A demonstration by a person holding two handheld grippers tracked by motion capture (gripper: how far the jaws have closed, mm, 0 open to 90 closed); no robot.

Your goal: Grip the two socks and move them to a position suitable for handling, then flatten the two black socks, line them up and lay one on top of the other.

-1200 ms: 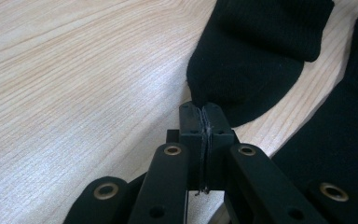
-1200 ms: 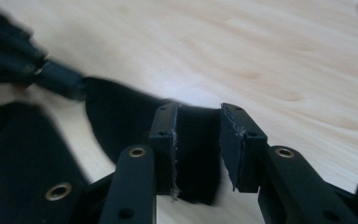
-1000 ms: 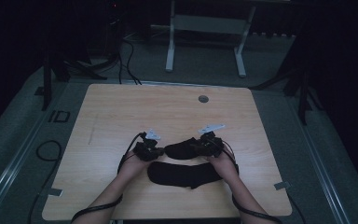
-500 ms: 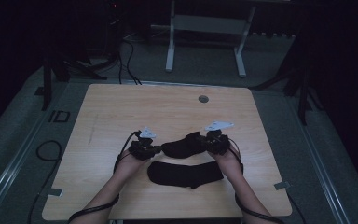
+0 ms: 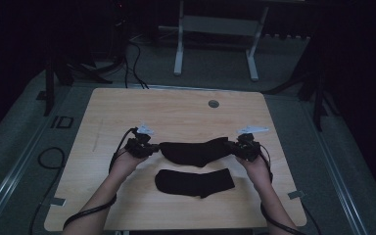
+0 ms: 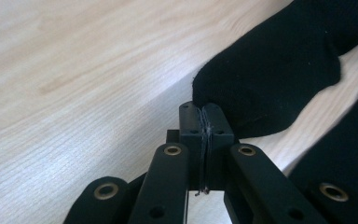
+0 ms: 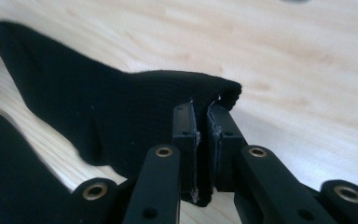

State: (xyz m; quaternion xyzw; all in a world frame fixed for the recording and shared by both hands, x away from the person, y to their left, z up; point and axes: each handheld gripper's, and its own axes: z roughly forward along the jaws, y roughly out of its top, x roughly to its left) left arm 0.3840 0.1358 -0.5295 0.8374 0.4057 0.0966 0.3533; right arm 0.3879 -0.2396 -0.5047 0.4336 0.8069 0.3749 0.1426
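At the left of the table point(image 5: 103, 117), my left gripper point(image 5: 149, 148) has its jaws pressed together on one end of a black sock point(image 5: 196, 151). In the left gripper view that pinched edge of the sock point(image 6: 279, 65) sits right at my jaw tips, the fabric swelling away up and to the right over the pale wood.

The sock hangs between my two tools, lifted off the wood, its long axis running straight across the table from left to right, level with the near edge. Its middle sags a little toward me. I cannot tell which end is the toe and which the cuff.

Just nearer to me, a second black sock point(image 5: 195, 182) lies flat on the table, its long axis also left to right, parallel to the held one and apart from it.

At the right, my right gripper point(image 5: 239, 148) has just been closing and now clamps the other end; in the right gripper view the sock point(image 7: 98, 116) is nipped between my pads, stretching away to the left.
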